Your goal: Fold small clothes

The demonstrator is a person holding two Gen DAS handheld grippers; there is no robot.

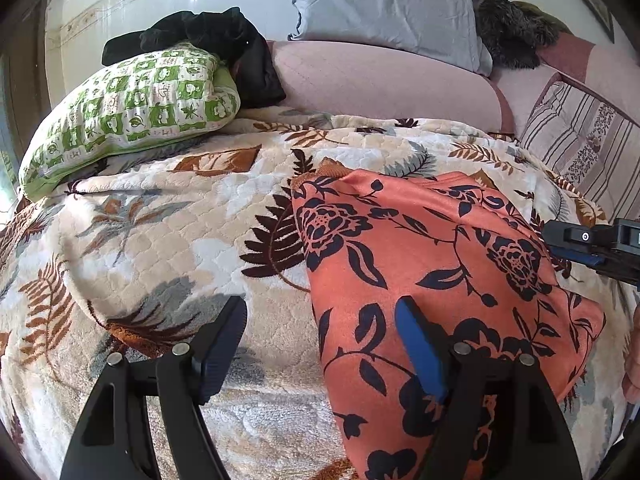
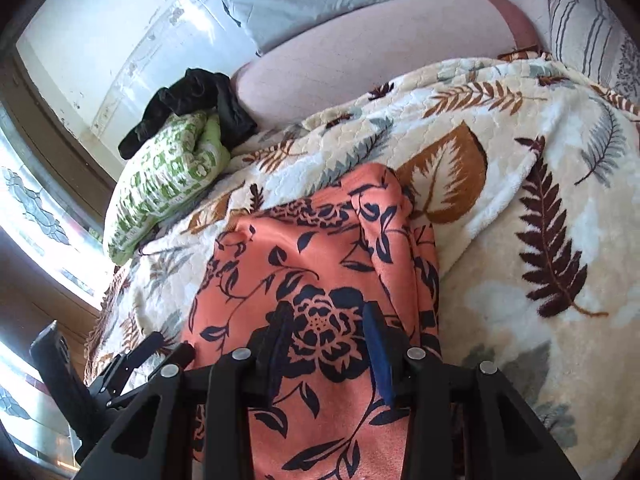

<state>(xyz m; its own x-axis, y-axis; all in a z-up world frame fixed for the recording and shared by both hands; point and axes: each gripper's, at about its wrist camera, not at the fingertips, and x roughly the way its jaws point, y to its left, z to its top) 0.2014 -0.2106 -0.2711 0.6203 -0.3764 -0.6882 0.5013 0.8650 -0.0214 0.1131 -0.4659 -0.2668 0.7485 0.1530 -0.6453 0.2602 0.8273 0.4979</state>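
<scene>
Between the spread fingers of the right gripper (image 2: 326, 344) lies an orange floral garment (image 2: 320, 264) on the bed's leaf-print blanket (image 2: 520, 168). Left gripper (image 1: 320, 344), jaws wide, straddles the garment's left edge, gripping nothing.

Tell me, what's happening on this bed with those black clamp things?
A person is folding a small orange floral garment on a leaf-print blanket, using a handheld gripper in each hand. The left gripper is wide open at the garment's left edge, one finger over the cloth, one over the blanket. The right gripper hangs open above the garment's middle. Neither grips the cloth.
</scene>
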